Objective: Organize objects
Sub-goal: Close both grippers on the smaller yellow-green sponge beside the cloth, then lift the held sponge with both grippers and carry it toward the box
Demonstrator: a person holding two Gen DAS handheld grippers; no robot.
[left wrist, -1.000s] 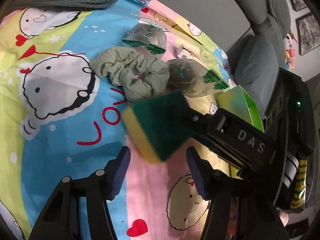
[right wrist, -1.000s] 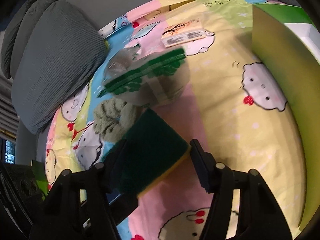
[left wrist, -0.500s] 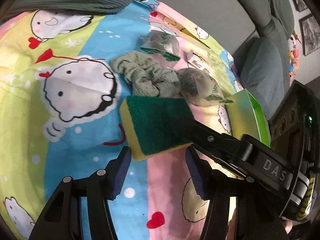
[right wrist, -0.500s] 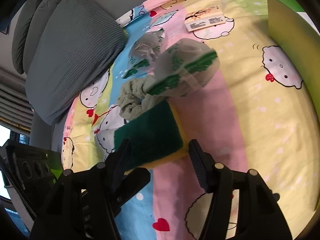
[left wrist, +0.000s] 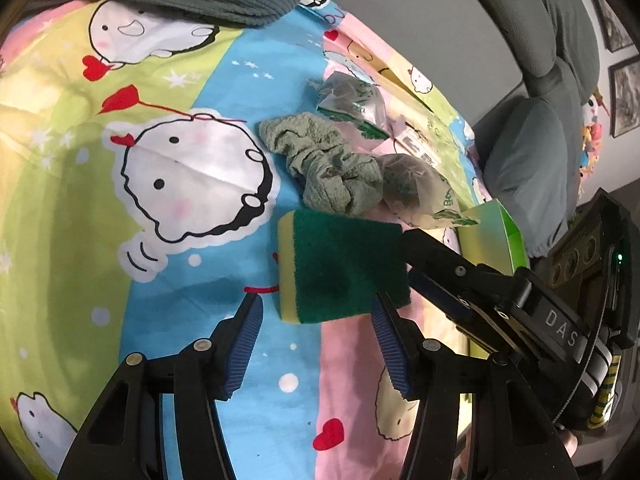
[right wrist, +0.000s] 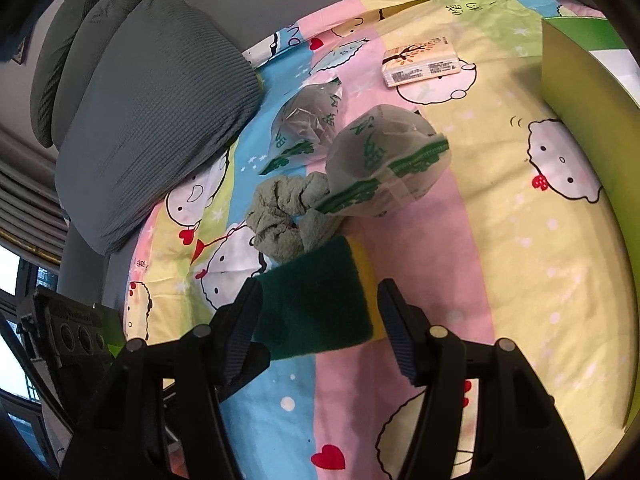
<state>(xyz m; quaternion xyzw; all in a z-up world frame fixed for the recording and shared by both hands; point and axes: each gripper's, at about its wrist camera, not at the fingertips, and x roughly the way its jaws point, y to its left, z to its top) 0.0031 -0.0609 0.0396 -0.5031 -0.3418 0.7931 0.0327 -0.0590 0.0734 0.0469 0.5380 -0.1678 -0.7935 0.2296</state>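
A green-topped yellow sponge hangs low over the cartoon bedsheet, with my right gripper shut on its two sides. In the left wrist view the right gripper reaches in from the right and holds the sponge's right end. My left gripper stands open just below it, its blue-padded fingertips flanking the sponge's near edge without pressing on it. A crumpled grey-green cloth lies just beyond the sponge.
Two clear plastic bags with green print lie behind the cloth, and a tissue pack farther back. A yellow-green box stands at the right. Grey pillows line the bed's far side.
The sponge has gone from tilted and blurred to level, nearer my left fingertips. My left gripper has slid sideways, so cloth and bags sit further right in its view.
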